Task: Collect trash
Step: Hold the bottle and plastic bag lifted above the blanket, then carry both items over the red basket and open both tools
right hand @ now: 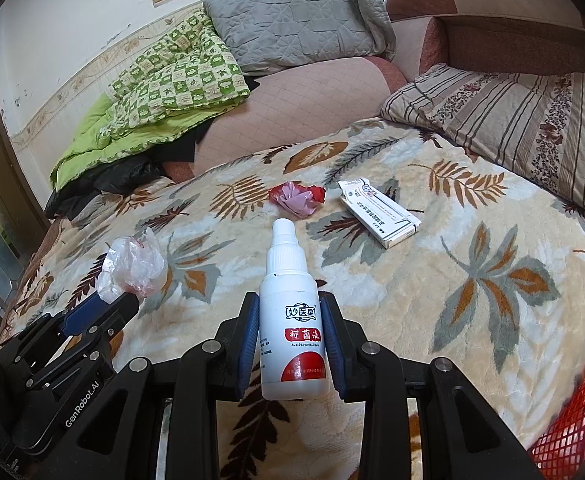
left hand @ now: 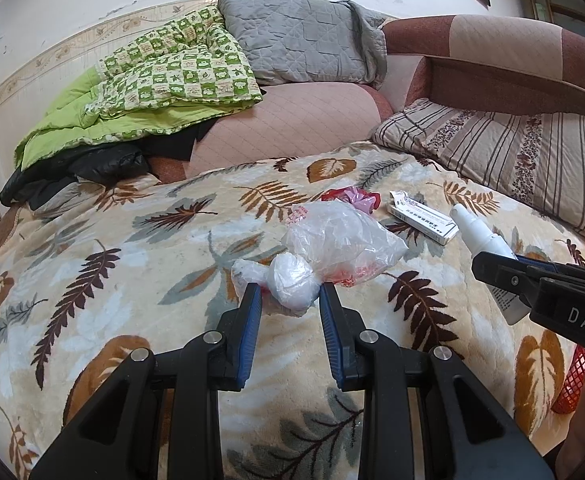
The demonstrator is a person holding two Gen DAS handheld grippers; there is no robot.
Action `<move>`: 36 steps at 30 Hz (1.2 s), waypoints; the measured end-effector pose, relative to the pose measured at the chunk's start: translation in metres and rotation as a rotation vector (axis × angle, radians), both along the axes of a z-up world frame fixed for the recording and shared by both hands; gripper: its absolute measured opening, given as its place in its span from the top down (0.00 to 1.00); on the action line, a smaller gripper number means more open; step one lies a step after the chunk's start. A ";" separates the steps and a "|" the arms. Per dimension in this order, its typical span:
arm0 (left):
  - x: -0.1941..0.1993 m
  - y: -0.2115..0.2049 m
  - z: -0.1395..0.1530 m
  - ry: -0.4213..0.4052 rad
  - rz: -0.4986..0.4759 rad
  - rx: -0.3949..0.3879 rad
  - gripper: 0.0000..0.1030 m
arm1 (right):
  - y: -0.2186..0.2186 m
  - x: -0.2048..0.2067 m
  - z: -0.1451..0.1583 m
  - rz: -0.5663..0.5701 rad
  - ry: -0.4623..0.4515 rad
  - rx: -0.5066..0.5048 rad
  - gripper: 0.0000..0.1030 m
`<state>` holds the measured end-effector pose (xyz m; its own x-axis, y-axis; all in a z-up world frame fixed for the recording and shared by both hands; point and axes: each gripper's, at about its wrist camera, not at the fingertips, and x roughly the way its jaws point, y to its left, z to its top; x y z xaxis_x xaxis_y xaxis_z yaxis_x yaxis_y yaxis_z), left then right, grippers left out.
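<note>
My right gripper (right hand: 290,332) was clamped on a white plastic spray bottle (right hand: 292,320), its blue ribbed pads (right hand: 249,336) pressed to both sides of the smooth round body, nozzle pointing away from me. The label read "妙医星" in a framed badge, "抑菌液" in white on a red band, with fine Latin print beneath that I could not make out. My left gripper (left hand: 291,300), marked "GenRobot.AI" on its black housing in the right wrist view, was closed around the knotted white end of a crinkled clear plastic bag (left hand: 332,244) with red printing. Whether the pads truly pinched it or only touched, I could not tell. Both pieces lay low over a plush cream blanket (left hand: 132,280) patterned with brown and grey leaves.

At my right edge showed a red plastic mesh basket (right hand: 572,420). Further out on the blanket lay a flat white cardboard box (right hand: 380,216), flap torn open, its print too small to read, and near it a crumpled red and pink wrapper (right hand: 297,198). Beyond were a striped quilted pillow (left hand: 492,148), a green checked quilt (left hand: 164,76) and a grey quilted pillow (left hand: 300,36).
</note>
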<state>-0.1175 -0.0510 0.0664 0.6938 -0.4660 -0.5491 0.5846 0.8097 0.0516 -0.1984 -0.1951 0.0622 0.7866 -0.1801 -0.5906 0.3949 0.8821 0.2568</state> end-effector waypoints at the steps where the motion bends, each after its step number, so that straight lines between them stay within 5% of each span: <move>1: -0.001 0.001 0.000 0.001 0.001 -0.001 0.72 | 0.000 0.000 0.000 0.000 0.001 0.001 0.67; 22: -0.002 -0.001 0.000 0.006 -0.020 -0.015 0.72 | -0.005 -0.006 0.002 -0.013 -0.014 0.022 0.67; 29: -0.022 -0.012 0.006 0.041 -0.159 -0.064 0.72 | -0.029 -0.057 0.020 -0.055 -0.095 0.119 0.67; 36: -0.057 -0.029 0.022 0.075 -0.298 -0.094 0.72 | -0.064 -0.151 0.036 -0.172 -0.124 0.127 0.67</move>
<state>-0.1740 -0.0797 0.0883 0.4786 -0.6938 -0.5381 0.7960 0.6015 -0.0675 -0.3490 -0.2592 0.0982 0.8187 -0.2480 -0.5178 0.4947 0.7625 0.4170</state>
